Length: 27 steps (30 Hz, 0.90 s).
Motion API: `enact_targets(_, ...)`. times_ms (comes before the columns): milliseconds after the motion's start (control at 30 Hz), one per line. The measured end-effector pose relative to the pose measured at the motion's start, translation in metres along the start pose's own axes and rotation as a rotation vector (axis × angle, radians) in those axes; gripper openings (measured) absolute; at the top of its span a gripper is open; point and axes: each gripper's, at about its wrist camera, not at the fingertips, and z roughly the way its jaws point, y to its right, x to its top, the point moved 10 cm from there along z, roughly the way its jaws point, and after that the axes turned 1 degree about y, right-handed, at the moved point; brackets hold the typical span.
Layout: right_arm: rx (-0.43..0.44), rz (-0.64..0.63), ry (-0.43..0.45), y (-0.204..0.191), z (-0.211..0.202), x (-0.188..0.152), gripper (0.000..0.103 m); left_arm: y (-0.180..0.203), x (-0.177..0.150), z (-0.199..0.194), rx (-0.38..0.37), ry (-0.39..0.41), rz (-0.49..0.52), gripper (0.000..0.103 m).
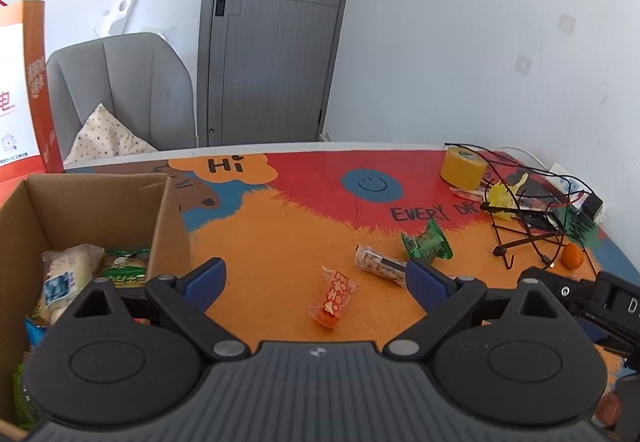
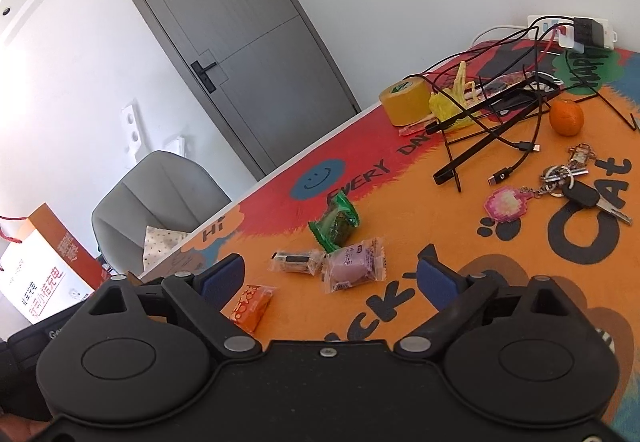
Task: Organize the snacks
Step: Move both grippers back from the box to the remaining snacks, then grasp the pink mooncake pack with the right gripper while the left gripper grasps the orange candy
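Loose snacks lie on the colourful table mat (image 1: 280, 234): an orange packet (image 1: 334, 298), a clear-wrapped dark bar (image 1: 380, 266) and a green packet (image 1: 426, 242). A cardboard box (image 1: 168, 210) at the left holds several snack packs. My left gripper (image 1: 314, 274) hangs open above the mat beside the box, the orange packet just ahead of it. In the right wrist view my right gripper (image 2: 330, 262) is open, with a purple pastry packet (image 2: 354, 266) lying on the mat between its fingers. The bar (image 2: 296, 262), the green packet (image 2: 336, 222) and the orange packet (image 2: 250, 306) are close by.
At the far right of the table are a yellow tape roll (image 2: 404, 102), a black wire stand with cables (image 2: 480, 146), an orange fruit (image 2: 566, 116), keys (image 2: 576, 186) and a power strip (image 2: 572, 30). A grey chair (image 1: 124, 90) and an orange paper bag (image 1: 20, 90) stand behind the box.
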Motion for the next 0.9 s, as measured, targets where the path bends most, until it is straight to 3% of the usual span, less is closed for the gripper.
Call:
enact_targets(600,-0.072,-0.066,-0.149,0.007,0.071,0.007,0.082,0.009,-0.016,0.073,0.028,-0.154,-0.019,0.084)
enact_targets(767,-0.109,-0.069,-0.178,0.014,0.084,0.003,0.081,0.006,-0.026,0.088,0.047,-0.194,-0.030,0.070)
enact_targets(900,-0.123,-0.087,-0.189,0.013,0.090,0.001,0.080,0.003,-0.034,0.100,0.044,-0.222,-0.063,0.066)
